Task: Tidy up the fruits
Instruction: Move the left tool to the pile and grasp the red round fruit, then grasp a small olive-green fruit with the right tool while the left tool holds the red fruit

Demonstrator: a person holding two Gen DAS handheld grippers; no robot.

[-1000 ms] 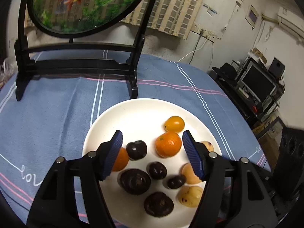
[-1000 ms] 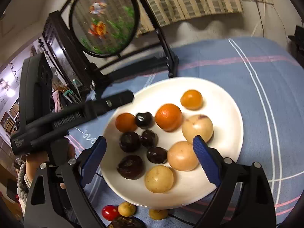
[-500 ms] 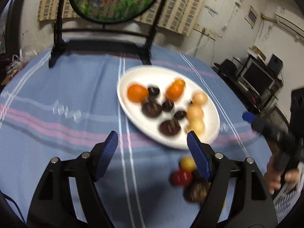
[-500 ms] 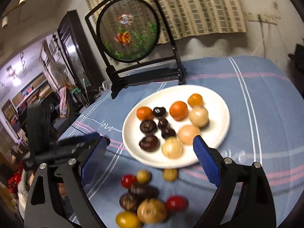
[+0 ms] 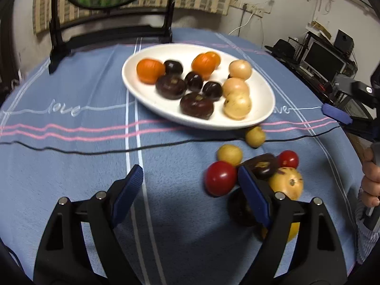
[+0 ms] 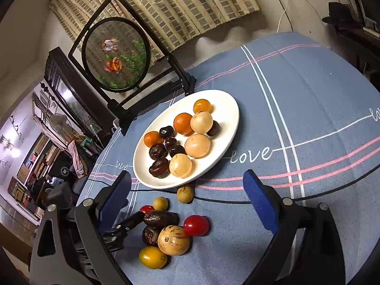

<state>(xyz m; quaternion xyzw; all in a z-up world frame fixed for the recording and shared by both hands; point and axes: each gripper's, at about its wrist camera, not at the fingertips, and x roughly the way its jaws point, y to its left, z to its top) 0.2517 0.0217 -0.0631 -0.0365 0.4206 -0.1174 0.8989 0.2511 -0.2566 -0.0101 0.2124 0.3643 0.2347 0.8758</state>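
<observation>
A white plate holds oranges, dark fruits and pale yellow fruits. In front of it on the blue cloth lies a loose pile: a red tomato, a dark fruit, a speckled yellow fruit and small yellow ones. My left gripper hangs low over bare cloth, its jaws opening with nothing between them; its right finger stands just in front of the pile. My right gripper is open above the same pile, pads clear of the fruit.
A black cable crosses the cloth between plate and pile. A round painted screen on a black stand rises behind the plate. A hand holds the right gripper at the table's right edge. Furniture crowds the room beyond.
Both grippers have drawn back from over the plate toward the near side of the table, bringing the loose fruit pile into view. The left jaws stand a little wider.
</observation>
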